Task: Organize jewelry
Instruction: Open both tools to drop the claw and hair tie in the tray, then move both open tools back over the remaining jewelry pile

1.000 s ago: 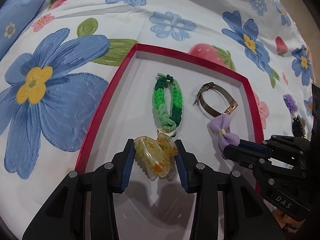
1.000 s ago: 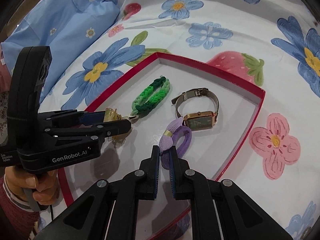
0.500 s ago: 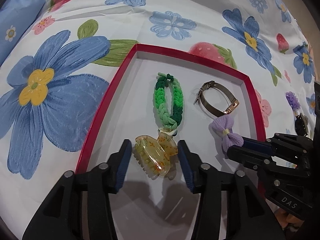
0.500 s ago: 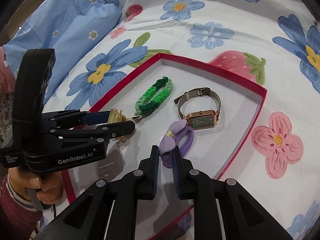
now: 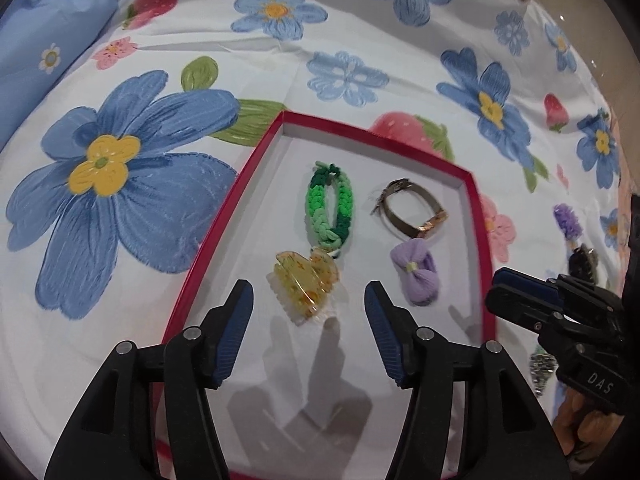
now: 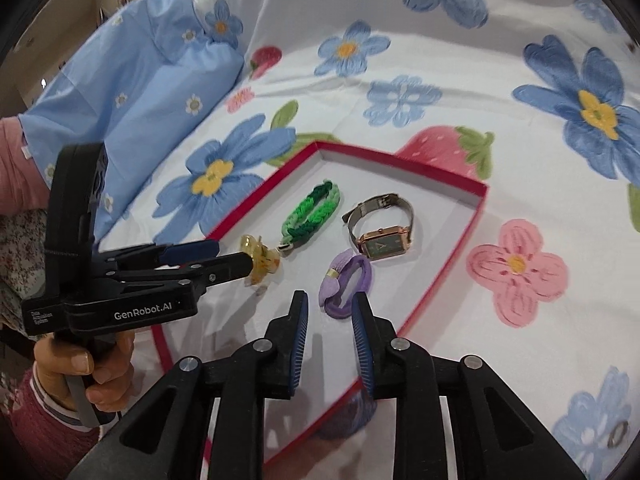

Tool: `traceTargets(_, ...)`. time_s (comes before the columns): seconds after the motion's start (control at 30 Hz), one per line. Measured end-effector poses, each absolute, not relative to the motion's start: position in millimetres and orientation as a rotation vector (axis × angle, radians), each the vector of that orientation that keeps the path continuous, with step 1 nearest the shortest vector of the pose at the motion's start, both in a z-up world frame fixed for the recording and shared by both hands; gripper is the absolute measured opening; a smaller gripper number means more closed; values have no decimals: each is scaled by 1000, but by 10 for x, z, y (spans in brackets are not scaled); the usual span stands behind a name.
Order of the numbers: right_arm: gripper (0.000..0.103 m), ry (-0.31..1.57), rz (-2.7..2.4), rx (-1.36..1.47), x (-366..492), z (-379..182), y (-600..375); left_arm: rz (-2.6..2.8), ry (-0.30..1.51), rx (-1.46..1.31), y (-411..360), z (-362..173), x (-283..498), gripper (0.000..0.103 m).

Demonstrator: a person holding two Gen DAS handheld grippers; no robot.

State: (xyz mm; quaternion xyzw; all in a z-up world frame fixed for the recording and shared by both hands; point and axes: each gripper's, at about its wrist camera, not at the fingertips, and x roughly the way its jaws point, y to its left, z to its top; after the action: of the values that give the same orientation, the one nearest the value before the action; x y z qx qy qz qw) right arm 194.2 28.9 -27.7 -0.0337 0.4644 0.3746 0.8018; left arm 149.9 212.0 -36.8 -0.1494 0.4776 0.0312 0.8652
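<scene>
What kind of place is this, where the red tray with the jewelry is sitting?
Probably a bedroom: the red tray rests on a soft flower-and-strawberry printed bedsheet, with a blue floral pillow beside it.

Glossy translucent plastic hair claw [image 5: 305,282]; braided cloth bracelet [image 5: 330,205]; shiny metal watch [image 6: 382,227]; matt cotton bedsheet [image 5: 360,40].

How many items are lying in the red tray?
4. Green braided bracelet at the back left, watch back right, yellow hair claw front left, purple bow hair tie front right. The near tray corner is hidden by the fingers.
</scene>
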Motion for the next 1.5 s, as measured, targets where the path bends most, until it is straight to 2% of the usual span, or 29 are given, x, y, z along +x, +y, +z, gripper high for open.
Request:
traceTargets(0.13,35,965,782,-27,1844,-154,66,57,974,-343,2047,-266,1353,65)
traceTargets(0.47,45,908,677,87,1628,68,-694,-22,935,-365,1663,-7,1055,67)
traceTargets(1.13,47,883,424,221,1164,49,-2169,-186,973,-275,766,35,907,69)
traceTargets(1.5,47,900,361,245,1075,-76,-2496,-251,1009,-218,410,-32,922,69)
